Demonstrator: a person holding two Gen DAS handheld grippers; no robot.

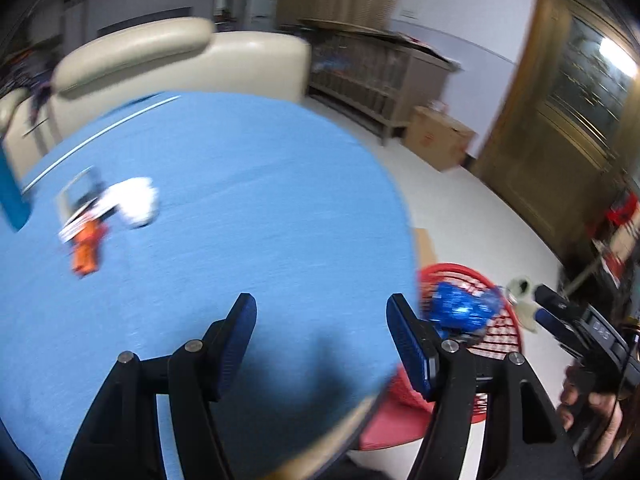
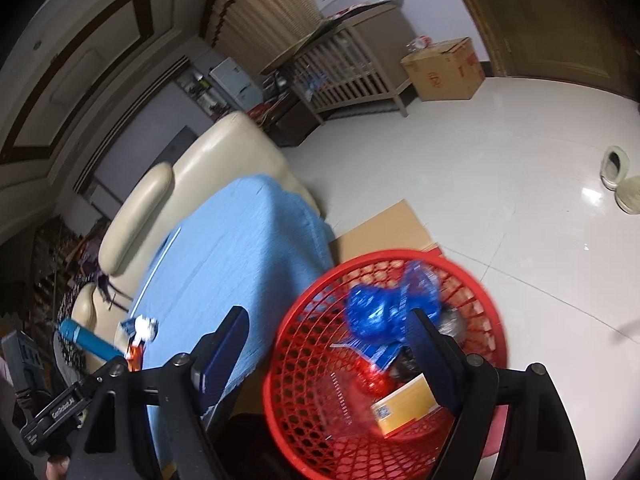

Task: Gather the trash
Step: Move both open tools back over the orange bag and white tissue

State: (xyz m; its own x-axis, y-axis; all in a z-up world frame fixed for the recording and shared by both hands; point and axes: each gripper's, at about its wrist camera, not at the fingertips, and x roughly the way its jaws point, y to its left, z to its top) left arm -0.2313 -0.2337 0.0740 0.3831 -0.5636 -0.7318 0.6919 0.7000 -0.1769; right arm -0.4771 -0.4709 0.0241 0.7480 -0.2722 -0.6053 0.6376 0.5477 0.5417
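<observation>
Trash [image 1: 116, 208] on blue table [image 1: 240, 200], far ahead-left of left tongs [image 1: 322, 332]; both tongs released, empty; right tongs [image 2: 330, 344] over red basket [image 2: 312, 360].

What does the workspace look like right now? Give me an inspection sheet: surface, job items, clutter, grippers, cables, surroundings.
Surface: blue tablecloth covers the table, mostly bare.
Job's things: white crumpled wrapper and orange packet lie together on the cloth; red mesh basket on the floor beside the table holds a blue foil bag and a yellow box.
Clutter: blue cylinder at the table's far edge.
Grippers: left gripper open, empty, over the cloth; right gripper open, empty, above the basket.
Cables: nothing seen.
Surroundings: cream sofa, wooden crib, cardboard box, slippers.
</observation>
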